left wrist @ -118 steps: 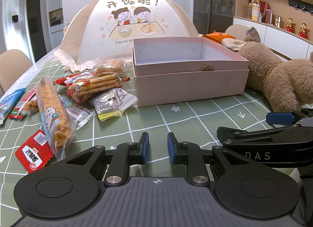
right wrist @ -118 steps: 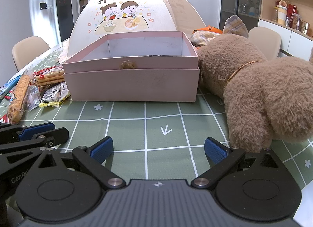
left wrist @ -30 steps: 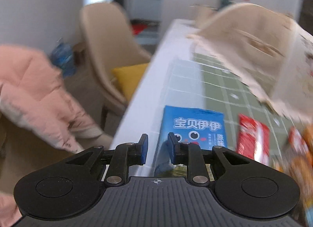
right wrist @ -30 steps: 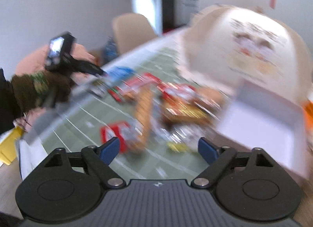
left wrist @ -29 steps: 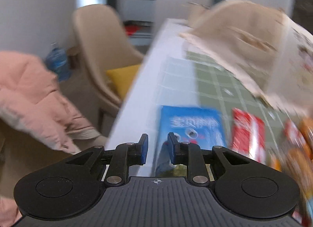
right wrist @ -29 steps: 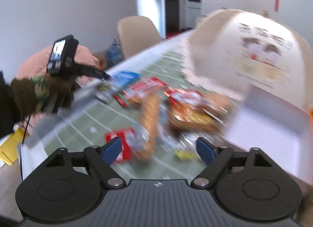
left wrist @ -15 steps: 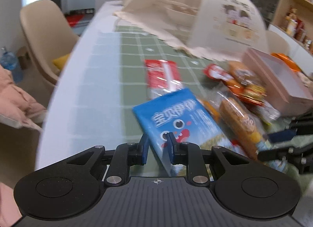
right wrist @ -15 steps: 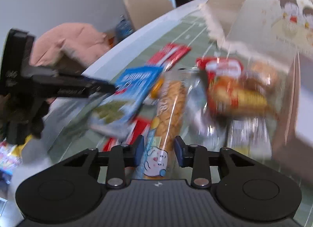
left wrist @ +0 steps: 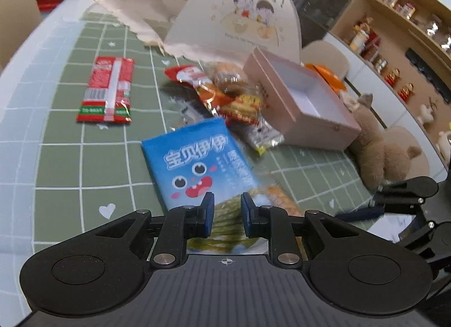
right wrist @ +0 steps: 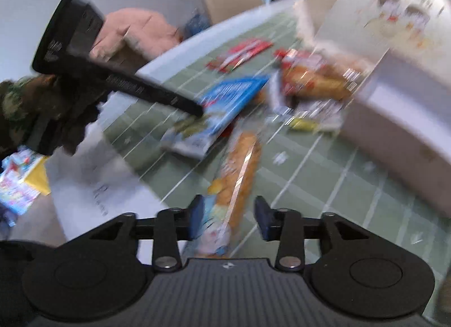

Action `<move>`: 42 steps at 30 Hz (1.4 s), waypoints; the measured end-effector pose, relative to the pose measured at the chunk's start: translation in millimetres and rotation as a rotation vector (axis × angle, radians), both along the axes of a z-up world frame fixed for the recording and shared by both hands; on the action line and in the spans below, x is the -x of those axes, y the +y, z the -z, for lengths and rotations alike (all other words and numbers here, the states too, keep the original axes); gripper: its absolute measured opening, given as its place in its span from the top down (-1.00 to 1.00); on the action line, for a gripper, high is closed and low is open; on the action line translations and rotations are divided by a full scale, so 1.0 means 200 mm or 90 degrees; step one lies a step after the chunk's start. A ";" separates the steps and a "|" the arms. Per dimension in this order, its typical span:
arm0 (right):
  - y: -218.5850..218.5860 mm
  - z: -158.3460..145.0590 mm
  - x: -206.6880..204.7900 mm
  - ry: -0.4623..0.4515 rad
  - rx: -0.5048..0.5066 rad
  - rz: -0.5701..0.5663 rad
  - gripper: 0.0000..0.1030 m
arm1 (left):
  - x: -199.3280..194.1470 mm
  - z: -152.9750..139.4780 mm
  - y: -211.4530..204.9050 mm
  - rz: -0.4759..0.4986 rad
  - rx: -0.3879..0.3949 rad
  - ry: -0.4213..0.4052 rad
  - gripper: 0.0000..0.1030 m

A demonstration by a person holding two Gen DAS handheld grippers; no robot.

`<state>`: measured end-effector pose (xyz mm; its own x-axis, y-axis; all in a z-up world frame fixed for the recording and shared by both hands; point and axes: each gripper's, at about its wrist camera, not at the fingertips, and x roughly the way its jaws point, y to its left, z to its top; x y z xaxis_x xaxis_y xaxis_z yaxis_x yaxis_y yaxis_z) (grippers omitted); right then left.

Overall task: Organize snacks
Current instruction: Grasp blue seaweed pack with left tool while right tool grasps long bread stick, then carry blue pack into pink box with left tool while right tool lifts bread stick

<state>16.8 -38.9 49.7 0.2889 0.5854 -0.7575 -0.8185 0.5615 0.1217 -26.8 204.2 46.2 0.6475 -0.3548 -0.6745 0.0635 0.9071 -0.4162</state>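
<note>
Meanwhile, your left gripper [left wrist: 224, 212] pinched the blue snack packet [left wrist: 197, 162], lifted above the desk [left wrist: 59, 140] near its left edge; your right gripper [right wrist: 229, 218], jaws just reopening, straddled the long biscuit pack [right wrist: 239, 169] ungripped. Next: carry toward the pink box [left wrist: 303, 101].

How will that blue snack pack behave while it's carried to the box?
The blue snack pack, pinched at one end by the left gripper, looks flat and fairly stiff, sticking out without drooping. Probably light. Its glossy film could slip.
</note>
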 end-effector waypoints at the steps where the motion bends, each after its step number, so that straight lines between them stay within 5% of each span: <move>1: 0.00 -0.02 0.00 -0.022 -0.008 0.014 -0.11 | 0.00 -0.02 0.02 -0.018 0.004 -0.001 0.54; 8: 0.30 -0.02 -0.12 -0.076 -0.054 0.068 -0.15 | -0.01 -0.01 0.23 -0.203 0.113 0.024 0.54; 11: 0.42 0.06 -0.17 -0.081 0.001 0.082 -0.15 | 0.01 0.04 0.28 -0.221 0.136 0.045 0.54; 21: 0.33 0.20 -0.15 -0.048 0.040 0.081 -0.16 | -0.01 0.19 0.23 -0.142 0.233 0.060 0.51; 25: 0.29 0.21 -0.15 -0.044 0.035 0.086 -0.16 | -0.06 0.16 0.11 -0.092 0.218 0.031 0.51; 30: 0.24 0.24 -0.12 -0.020 0.023 0.088 -0.15 | -0.15 0.13 0.01 -0.108 0.216 0.033 0.65; 33: 0.18 0.24 -0.08 -0.002 0.012 0.091 0.20 | -0.15 0.11 -0.03 -0.107 0.212 0.050 0.69; 37: 0.04 0.20 -0.06 0.043 -0.007 0.099 0.43 | -0.10 0.03 -0.13 -0.045 0.169 0.034 0.68; 42: -0.24 0.07 -0.03 0.041 -0.043 0.166 0.47 | -0.05 -0.10 -0.26 0.015 0.186 0.010 0.68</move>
